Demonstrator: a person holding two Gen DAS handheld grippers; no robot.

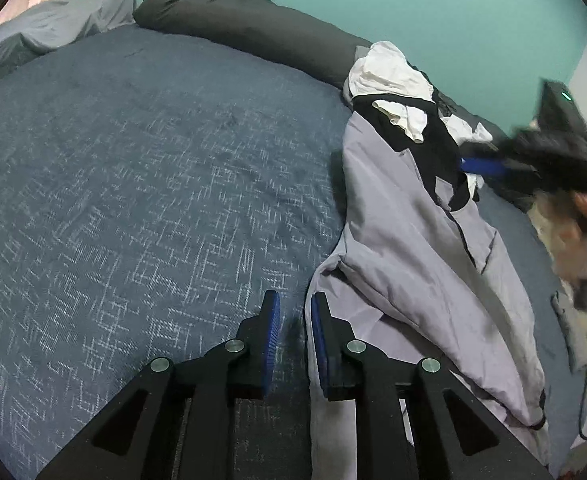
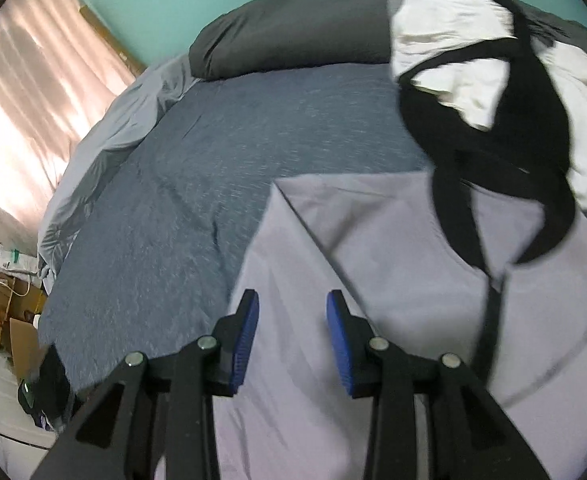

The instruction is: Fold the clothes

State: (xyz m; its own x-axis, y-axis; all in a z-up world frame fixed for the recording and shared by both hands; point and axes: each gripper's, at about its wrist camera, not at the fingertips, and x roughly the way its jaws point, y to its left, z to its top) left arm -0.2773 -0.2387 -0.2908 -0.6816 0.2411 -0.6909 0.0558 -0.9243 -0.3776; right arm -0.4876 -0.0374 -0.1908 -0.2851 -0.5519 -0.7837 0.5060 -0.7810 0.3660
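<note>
Parted a little and grasping nothing, the left gripper [image 1: 295,312] hovers over the bed [image 1: 133,184] at the near edge of the grey garment [image 1: 405,248], whose hem lies just beside its right pad. That garment stretches lengthwise away from the jaws toward the dark pillow [image 1: 245,24], with a black garment [image 1: 421,136] and white clothes [image 1: 389,68] heaped on its far end. Also released, the right gripper [image 2: 293,312] hangs directly above the grey cloth, jaws empty. I judge the left hand nearer the hem, the right nearer the heap.
</note>
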